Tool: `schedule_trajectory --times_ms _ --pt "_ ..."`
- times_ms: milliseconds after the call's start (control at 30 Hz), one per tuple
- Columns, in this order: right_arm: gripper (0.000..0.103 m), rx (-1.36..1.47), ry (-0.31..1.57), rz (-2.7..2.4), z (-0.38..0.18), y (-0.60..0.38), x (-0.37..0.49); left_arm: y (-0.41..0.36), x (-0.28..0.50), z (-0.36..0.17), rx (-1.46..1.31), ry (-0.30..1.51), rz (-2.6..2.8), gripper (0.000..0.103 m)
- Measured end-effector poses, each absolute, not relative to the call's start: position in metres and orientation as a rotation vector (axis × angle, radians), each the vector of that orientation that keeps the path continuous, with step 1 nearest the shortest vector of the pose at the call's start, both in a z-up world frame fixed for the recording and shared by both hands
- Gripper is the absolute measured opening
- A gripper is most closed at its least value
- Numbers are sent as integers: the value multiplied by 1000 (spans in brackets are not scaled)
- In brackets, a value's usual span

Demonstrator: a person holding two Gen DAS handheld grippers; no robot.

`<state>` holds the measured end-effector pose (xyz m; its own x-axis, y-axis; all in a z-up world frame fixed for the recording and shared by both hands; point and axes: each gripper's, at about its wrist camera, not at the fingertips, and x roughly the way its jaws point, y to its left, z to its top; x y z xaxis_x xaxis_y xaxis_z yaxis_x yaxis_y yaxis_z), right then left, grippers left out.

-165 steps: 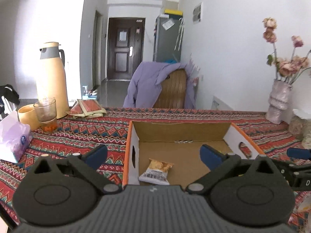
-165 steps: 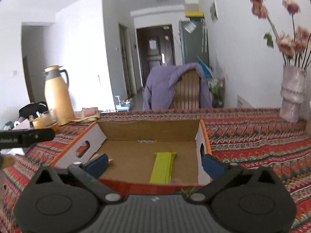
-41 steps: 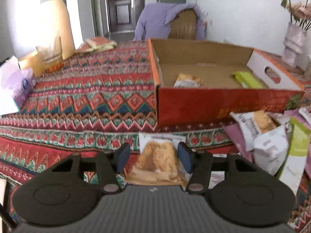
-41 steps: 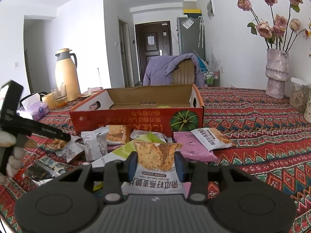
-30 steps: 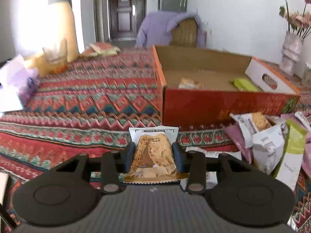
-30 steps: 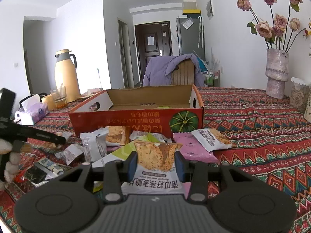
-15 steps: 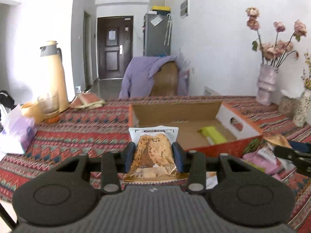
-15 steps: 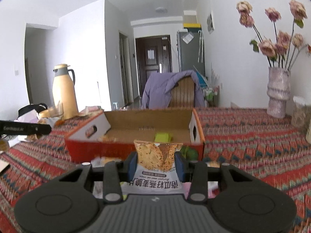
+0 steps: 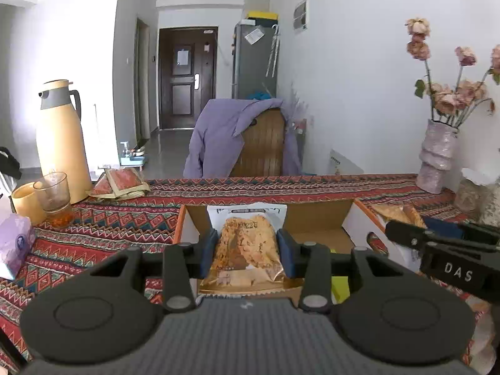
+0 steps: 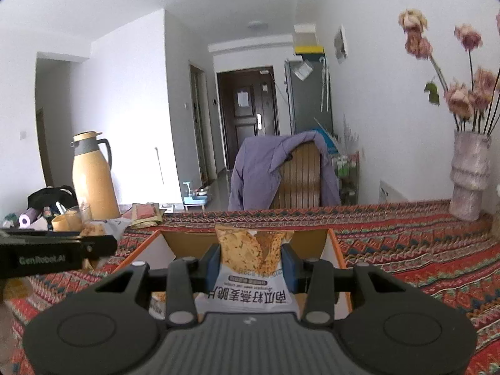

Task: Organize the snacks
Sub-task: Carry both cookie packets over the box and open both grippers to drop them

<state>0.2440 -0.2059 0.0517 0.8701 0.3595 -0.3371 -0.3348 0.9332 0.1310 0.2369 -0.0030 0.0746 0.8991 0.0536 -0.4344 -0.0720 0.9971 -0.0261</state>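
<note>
My left gripper [image 9: 247, 250] is shut on a white-and-gold biscuit packet [image 9: 245, 243], held above the near part of the open cardboard box [image 9: 315, 218]. A lime-green snack bar [image 9: 340, 287] lies on the box floor. My right gripper [image 10: 251, 265] is shut on a white crisp-snack packet [image 10: 253, 256] and hangs over the same box [image 10: 331, 243], nearer its right wall. In the left wrist view the right gripper [image 9: 443, 250] reaches in from the right. In the right wrist view the left gripper [image 10: 56, 253] shows at the left edge with its packet.
A patterned red cloth [image 9: 109, 218] covers the table. A yellow thermos [image 9: 59, 137], a glass [image 9: 54, 197], a cup and a tissue pack [image 9: 14, 240] stand at the left. A vase of dried flowers [image 9: 437, 156] stands at the right. A chair with a purple jacket [image 9: 237, 137] is behind the table.
Both grippers have risen from the heap of packets in front of the box and moved forward over the box, each with its packet still clamped. The loose packets have dropped out of sight.
</note>
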Motion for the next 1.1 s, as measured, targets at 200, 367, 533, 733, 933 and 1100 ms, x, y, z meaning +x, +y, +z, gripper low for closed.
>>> schedule_trajectory --times_ms 200,367,533,733,933,1100 --pt "40 55 433 325 36 -193 286 -5 280 67 -29 501 154 42" --pt "40 48 503 293 11 -186 315 -4 303 51 -18 550 209 42" --pt "40 27 551 267 -7 -185 326 -10 316 30 12 610 218 42" --pt "43 1 575 276 -15 -183 328 -12 318 11 14 647 203 43" --pt "79 32 575 289 -14 -193 322 -3 303 19 -33 577 185 83" --pt "103 72 550 300 -7 -202 314 4 286 33 -79 513 190 103"
